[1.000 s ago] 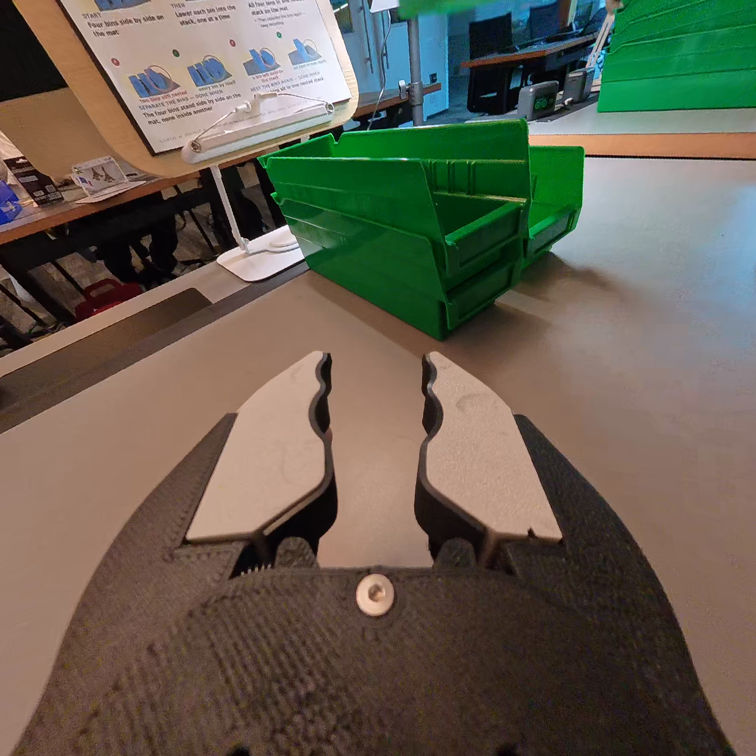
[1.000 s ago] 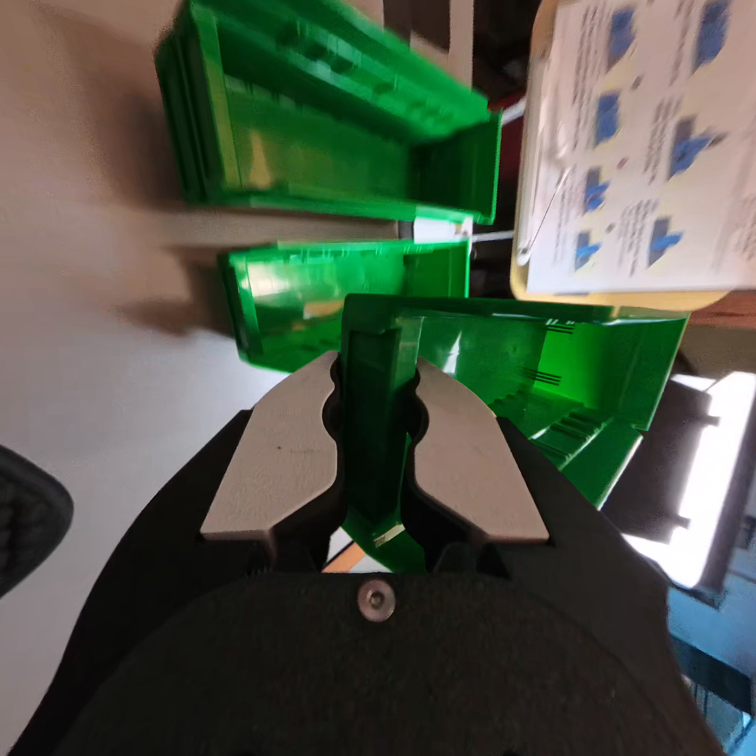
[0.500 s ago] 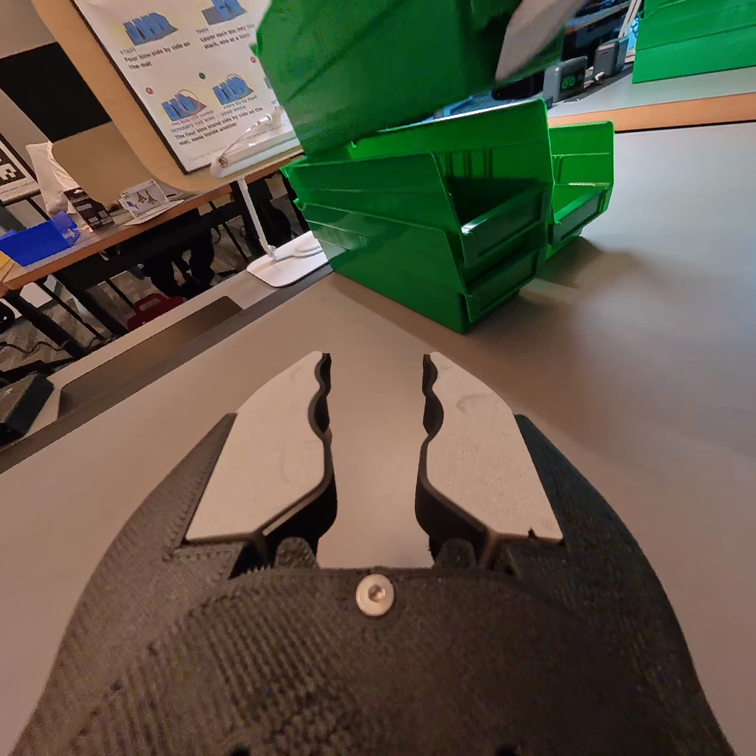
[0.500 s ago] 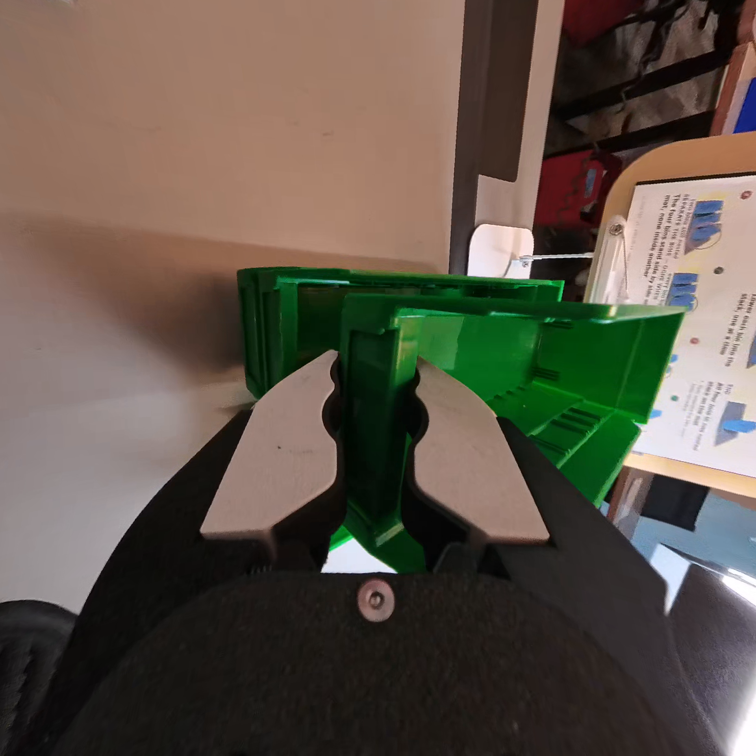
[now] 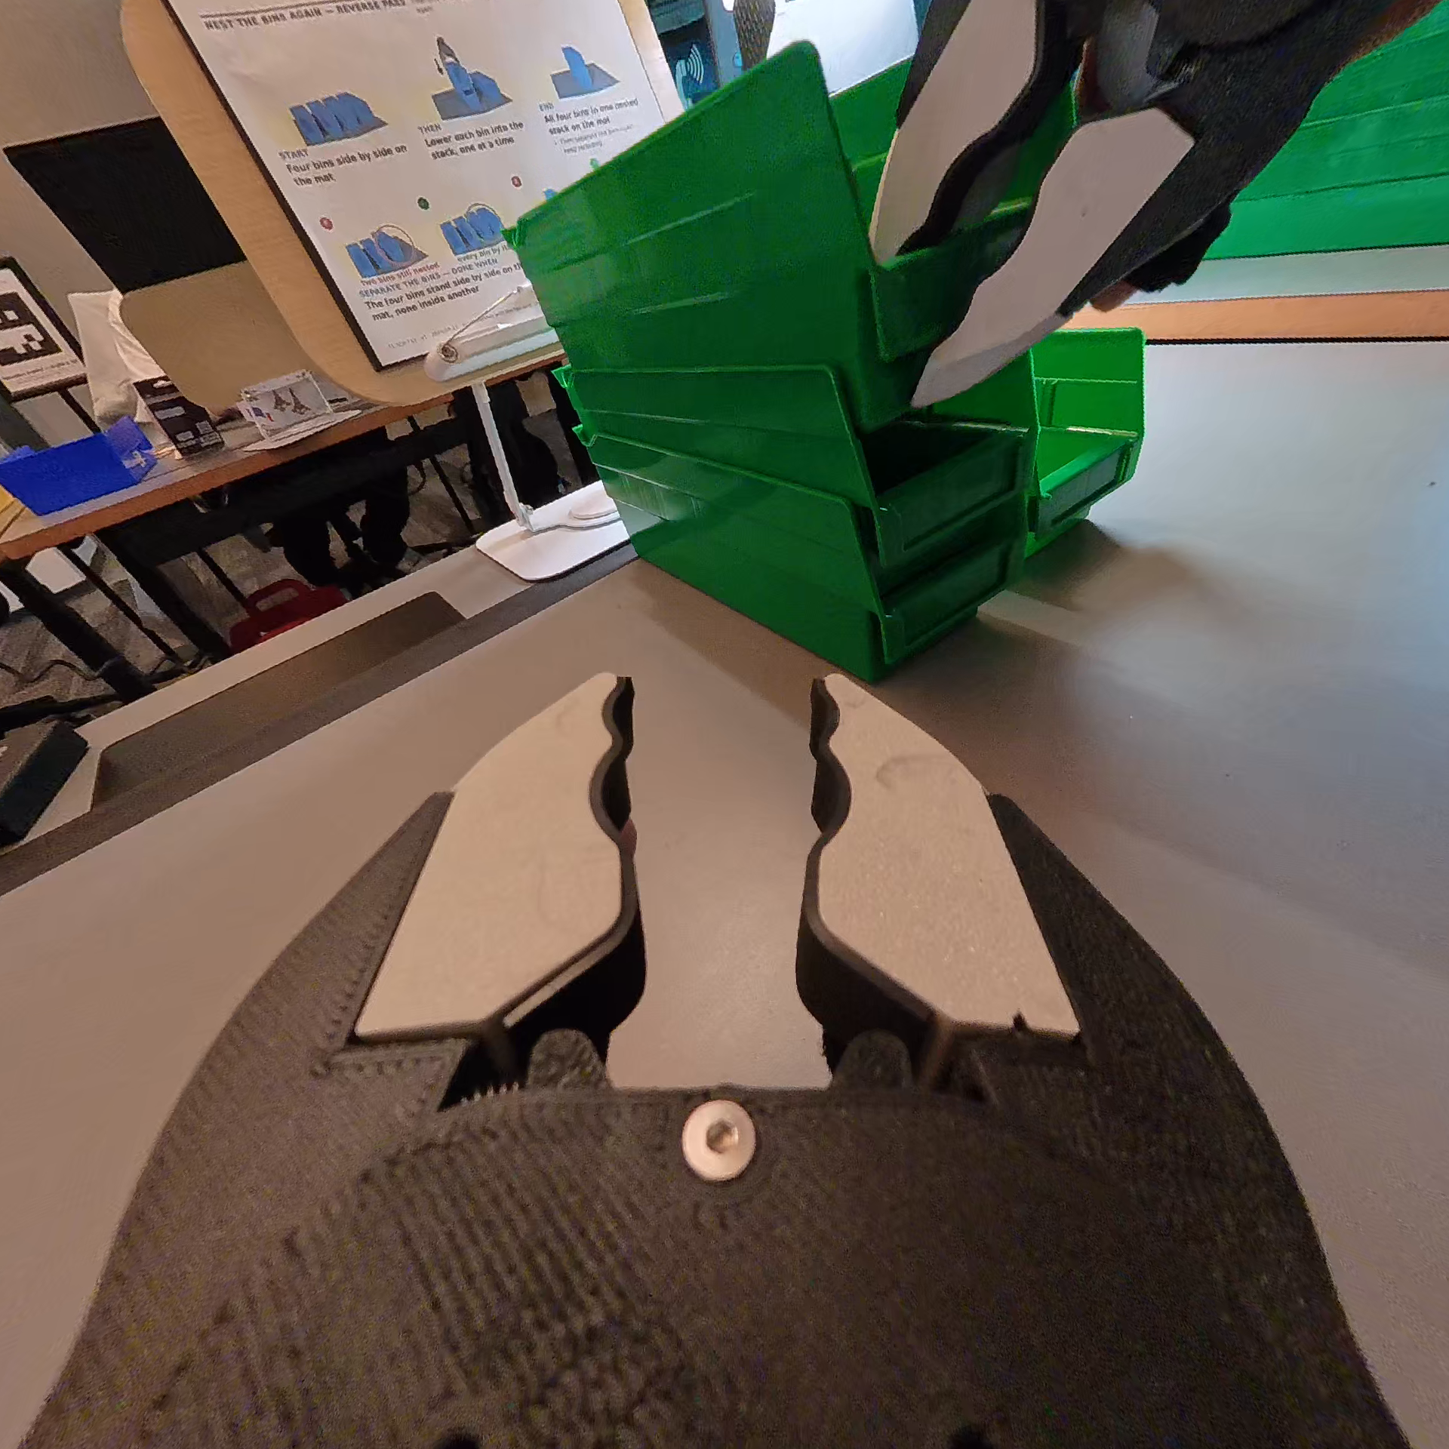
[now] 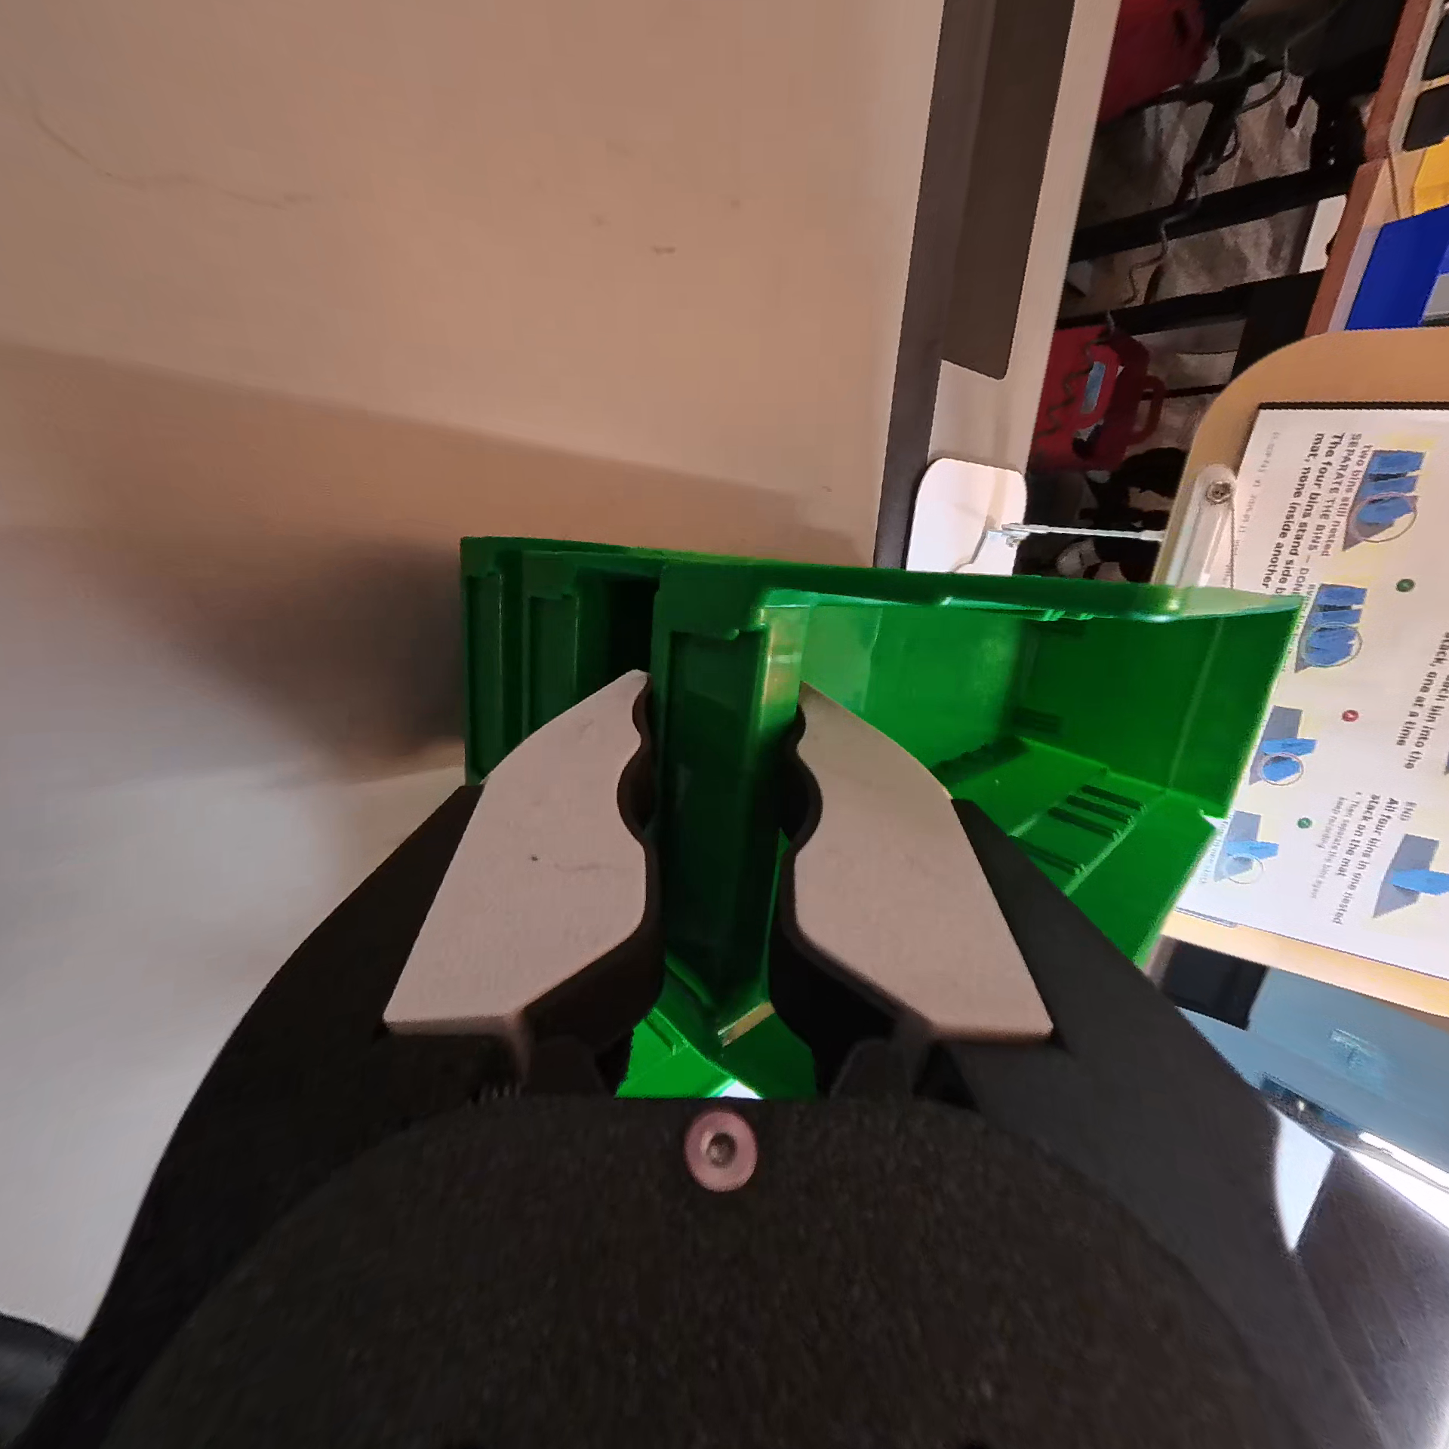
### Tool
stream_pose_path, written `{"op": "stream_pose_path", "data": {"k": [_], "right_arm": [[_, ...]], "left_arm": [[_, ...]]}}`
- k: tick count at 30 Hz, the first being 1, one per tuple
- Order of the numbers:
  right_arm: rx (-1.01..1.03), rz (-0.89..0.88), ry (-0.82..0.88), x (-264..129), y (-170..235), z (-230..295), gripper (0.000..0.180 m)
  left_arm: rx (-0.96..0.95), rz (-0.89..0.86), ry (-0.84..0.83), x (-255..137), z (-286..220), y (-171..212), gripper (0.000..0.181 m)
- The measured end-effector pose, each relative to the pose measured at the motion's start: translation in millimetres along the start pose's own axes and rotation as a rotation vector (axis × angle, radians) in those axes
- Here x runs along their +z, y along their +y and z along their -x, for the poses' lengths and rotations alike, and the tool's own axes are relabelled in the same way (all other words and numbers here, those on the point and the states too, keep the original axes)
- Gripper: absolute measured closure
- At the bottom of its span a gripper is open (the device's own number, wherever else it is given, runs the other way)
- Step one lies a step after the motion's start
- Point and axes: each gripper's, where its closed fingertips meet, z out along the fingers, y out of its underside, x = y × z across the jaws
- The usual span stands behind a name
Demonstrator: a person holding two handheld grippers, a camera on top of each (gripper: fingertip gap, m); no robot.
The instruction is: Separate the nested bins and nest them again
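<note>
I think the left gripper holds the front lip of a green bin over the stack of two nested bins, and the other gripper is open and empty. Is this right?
Not quite: the right gripper holds the green bin by its front lip over the stack; the left gripper is open and empty. Both wrist views show it.

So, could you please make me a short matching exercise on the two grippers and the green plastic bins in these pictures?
Things:
1. left gripper
2. right gripper
3. tilted green plastic bin
4. single green plastic bin

States:
A. alone on the table behind the stack
B. open, holding nothing
C. shut on a bin's front lip
D. held over the stack

Pairs: 1-B, 2-C, 3-D, 4-A
</note>
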Motion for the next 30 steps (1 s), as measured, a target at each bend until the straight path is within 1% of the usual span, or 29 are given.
{"op": "stream_pose_path", "data": {"k": [3, 9, 14, 18, 23, 27, 30], "right_arm": [[0.011, 0.002, 0.005, 6, 3, 0, 0.151], [0.032, 0.001, -0.048, 20, 10, 10, 0.150], [0.018, 0.000, -0.038, 24, 10, 13, 0.150], [0.012, 0.006, -0.010, 20, 10, 9, 0.139], [0.026, -0.039, 0.011, 2, 5, 6, 0.136], [0.093, -0.141, 0.038, -28, -1, 0, 0.136], [0.182, -0.226, 0.062, -55, 7, -4, 0.136]], "left_arm": [[0.001, 0.004, 0.001, 0, 0, 1, 0.137], [-0.003, 0.007, 0.005, 1, -1, 2, 0.137], [-0.003, 0.012, 0.008, 1, -1, 3, 0.137], [0.000, 0.012, 0.009, 1, -2, 3, 0.137], [0.002, 0.009, 0.004, 1, -2, 3, 0.138], [-0.015, 0.007, 0.008, 0, -2, 2, 0.138], [-0.046, -0.002, 0.019, -1, -3, 1, 0.138]]}}
